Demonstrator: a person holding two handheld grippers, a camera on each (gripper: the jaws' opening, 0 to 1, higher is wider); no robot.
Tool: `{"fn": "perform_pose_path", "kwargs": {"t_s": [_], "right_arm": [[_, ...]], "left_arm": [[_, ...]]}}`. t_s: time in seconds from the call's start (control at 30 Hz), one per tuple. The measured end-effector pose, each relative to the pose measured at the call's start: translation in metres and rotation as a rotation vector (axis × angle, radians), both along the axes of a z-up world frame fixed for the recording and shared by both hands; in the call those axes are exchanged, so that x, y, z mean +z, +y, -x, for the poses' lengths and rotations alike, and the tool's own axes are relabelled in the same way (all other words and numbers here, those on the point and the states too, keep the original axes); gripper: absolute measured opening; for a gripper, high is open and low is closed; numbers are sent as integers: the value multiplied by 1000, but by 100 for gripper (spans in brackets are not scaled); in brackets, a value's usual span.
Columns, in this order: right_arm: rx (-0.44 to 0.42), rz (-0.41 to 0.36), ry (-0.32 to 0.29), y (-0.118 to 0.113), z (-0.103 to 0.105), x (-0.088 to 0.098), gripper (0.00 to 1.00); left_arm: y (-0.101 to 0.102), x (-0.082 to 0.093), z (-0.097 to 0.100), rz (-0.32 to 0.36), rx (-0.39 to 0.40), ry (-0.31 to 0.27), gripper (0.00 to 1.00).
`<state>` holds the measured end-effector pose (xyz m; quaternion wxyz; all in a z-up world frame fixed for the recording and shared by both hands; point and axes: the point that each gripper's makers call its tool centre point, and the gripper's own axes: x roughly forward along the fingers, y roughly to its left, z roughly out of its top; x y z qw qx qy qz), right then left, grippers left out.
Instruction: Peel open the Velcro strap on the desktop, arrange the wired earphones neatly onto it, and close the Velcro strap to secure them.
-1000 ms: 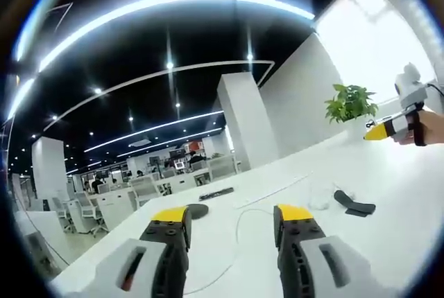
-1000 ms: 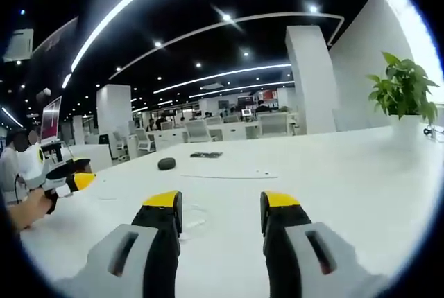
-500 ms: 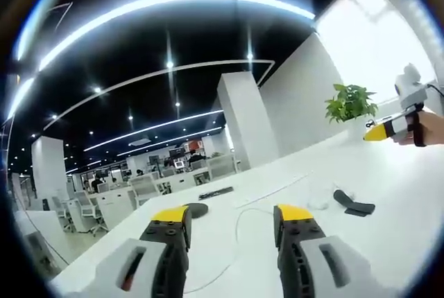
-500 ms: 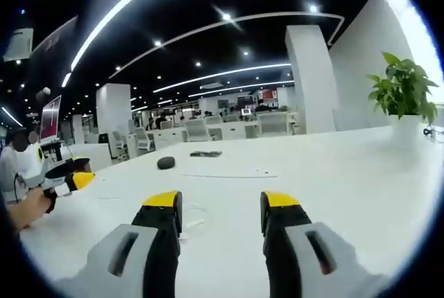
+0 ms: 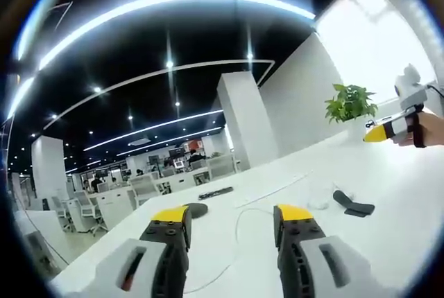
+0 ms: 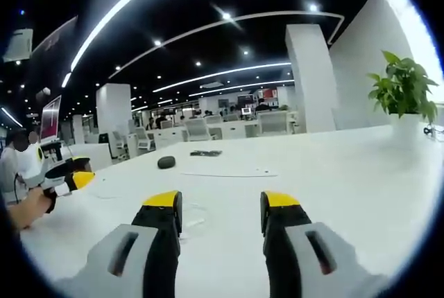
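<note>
Above white desk (image 5: 409,201), both tongs (image 5: 232,220) (image 6: 220,206) agape, black Velcro strap (image 5: 354,204), no legible writing

Velcro strap (image 5: 354,204): dark, short, lying flat on the white desktop (image 5: 409,194), looks folded shut (hard to tell at this size). Wired earphones (image 5: 239,232): thin white cable, loose and sprawled in long curves across the desk; in the right gripper view a faint loop (image 6: 194,216).

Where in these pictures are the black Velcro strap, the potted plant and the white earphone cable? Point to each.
Velcro strap (image 5: 354,204), left gripper view, on its dark middle.
Potted plant (image 6: 402,90), right gripper view, on its leaves.
Earphone cable (image 5: 239,223), left gripper view, on its thin curved run.
</note>
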<state>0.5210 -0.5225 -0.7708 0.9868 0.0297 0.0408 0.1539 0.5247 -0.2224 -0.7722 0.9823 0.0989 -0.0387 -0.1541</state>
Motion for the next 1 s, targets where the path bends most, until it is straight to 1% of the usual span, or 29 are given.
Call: {"fn": "perform_pose_path", "kwargs": {"t_s": [0.43, 0.53, 0.73, 0.9, 1.0], "right_arm": [[-7, -14, 4, -1, -1, 0, 47], [6, -17, 3, 2, -1, 0, 46], [21, 13, 0, 6, -2, 0, 46], [33, 0, -4, 7, -4, 2, 46], [40, 11, -4, 9, -4, 2, 46]], "left_arm": [[1, 4, 0, 20, 1, 0, 51], [1, 6, 1, 31, -8, -2, 51], [1, 9, 1, 47, -18, -2, 51], [6, 14, 1, 67, -15, -5, 51], [7, 16, 1, 79, -18, -7, 50]]}}
